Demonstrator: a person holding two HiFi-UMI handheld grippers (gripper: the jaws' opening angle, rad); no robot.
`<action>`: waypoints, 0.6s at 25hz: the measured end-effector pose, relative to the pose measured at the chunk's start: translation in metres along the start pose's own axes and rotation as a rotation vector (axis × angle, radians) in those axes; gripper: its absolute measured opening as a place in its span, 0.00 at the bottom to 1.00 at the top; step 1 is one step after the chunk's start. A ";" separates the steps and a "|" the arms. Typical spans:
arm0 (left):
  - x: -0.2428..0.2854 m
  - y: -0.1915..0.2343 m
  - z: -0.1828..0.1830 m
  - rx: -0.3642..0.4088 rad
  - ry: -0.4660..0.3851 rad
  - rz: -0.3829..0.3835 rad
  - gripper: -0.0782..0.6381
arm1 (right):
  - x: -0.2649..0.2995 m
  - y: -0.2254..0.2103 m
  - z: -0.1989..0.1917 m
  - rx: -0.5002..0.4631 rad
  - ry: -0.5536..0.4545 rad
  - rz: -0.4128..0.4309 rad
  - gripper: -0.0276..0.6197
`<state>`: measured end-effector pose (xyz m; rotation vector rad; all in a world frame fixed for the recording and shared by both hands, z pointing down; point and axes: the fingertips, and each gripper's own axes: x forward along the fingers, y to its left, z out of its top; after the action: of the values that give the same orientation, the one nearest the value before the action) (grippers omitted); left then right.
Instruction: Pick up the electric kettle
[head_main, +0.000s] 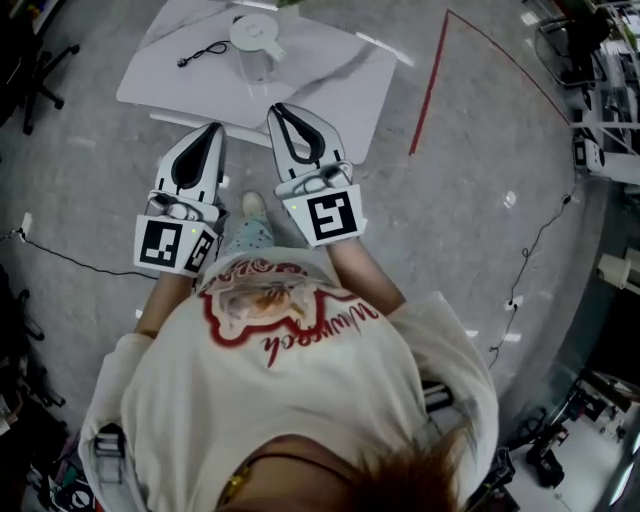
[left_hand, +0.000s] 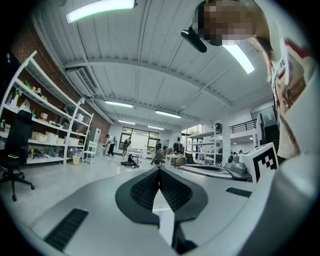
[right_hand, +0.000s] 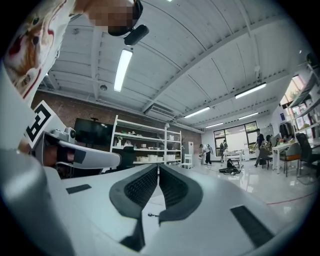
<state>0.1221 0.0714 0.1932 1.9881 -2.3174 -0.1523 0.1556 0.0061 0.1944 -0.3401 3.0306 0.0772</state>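
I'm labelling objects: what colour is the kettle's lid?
Whitish; the electric kettle shows best in the head view.

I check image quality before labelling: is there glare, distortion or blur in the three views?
Head view: even light, pale glare spots on the floor; the electric kettle is small but clear. Left gripper view: dark round fisheye border, shelves bend, ceiling lamp overexposed. Right gripper view: same border, lamp strip very bright, white rack is clear.

White table (head_main: 340, 75), black cable (head_main: 203, 53), red floor line (head_main: 430, 85)
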 end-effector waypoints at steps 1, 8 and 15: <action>0.007 0.011 0.002 -0.002 0.000 -0.008 0.11 | 0.012 -0.002 -0.001 -0.001 -0.001 -0.011 0.07; 0.045 0.060 0.004 -0.023 0.007 -0.046 0.11 | 0.062 -0.014 -0.009 0.011 0.010 -0.075 0.07; 0.081 0.076 -0.008 -0.064 0.021 -0.053 0.11 | 0.089 -0.038 -0.024 0.025 0.045 -0.091 0.07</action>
<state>0.0360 0.0024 0.2107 2.0123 -2.2191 -0.2055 0.0753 -0.0523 0.2083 -0.4831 3.0523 0.0250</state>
